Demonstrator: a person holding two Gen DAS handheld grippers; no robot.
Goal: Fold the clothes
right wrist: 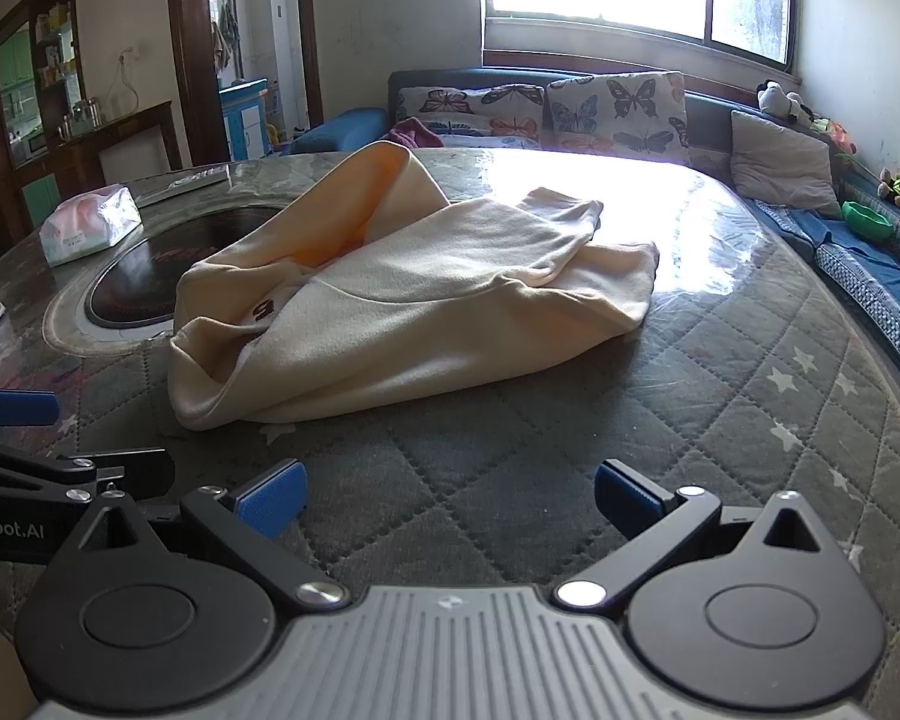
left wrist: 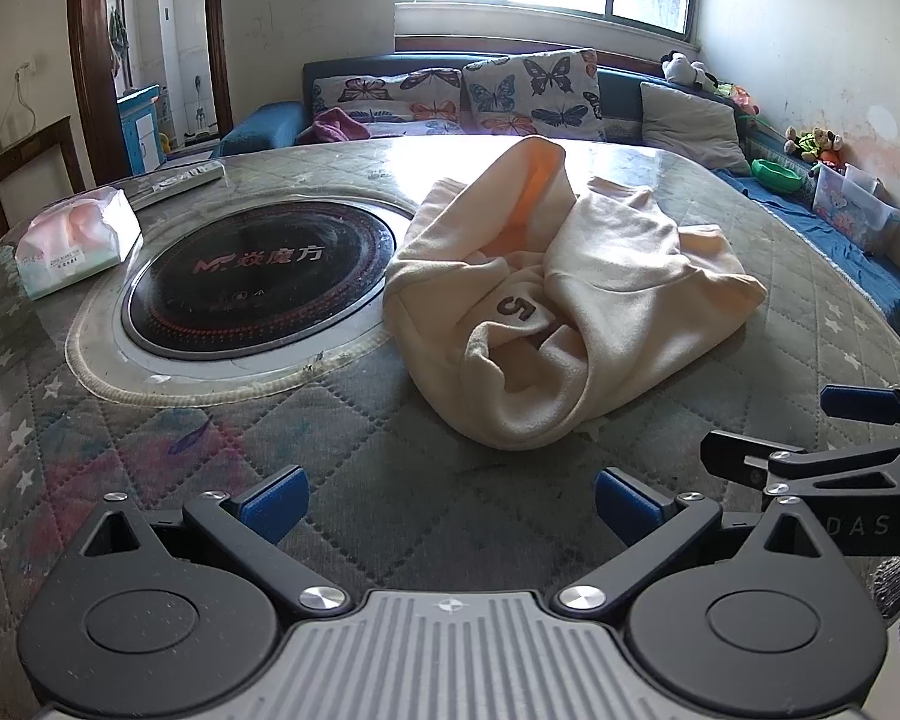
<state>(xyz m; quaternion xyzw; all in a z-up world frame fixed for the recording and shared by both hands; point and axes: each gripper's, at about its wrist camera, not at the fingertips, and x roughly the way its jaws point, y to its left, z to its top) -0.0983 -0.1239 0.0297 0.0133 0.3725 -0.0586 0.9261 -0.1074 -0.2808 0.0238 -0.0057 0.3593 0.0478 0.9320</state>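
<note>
A cream sweatshirt [left wrist: 576,306] lies crumpled in a heap on the quilted grey table cover [left wrist: 342,420], with a dark "5" print showing in its folds. It also shows in the right wrist view [right wrist: 414,300]. My left gripper [left wrist: 450,501] is open and empty, a short way in front of the heap. My right gripper [right wrist: 450,495] is open and empty, just short of the garment's near edge. The right gripper shows at the right edge of the left wrist view [left wrist: 810,432], and the left gripper at the left edge of the right wrist view [right wrist: 42,438].
A round black hotplate [left wrist: 258,282] is set into the table left of the garment. A tissue pack [left wrist: 75,240] and a remote [left wrist: 180,180] lie at the far left. A sofa with butterfly cushions [left wrist: 510,96] stands behind the table.
</note>
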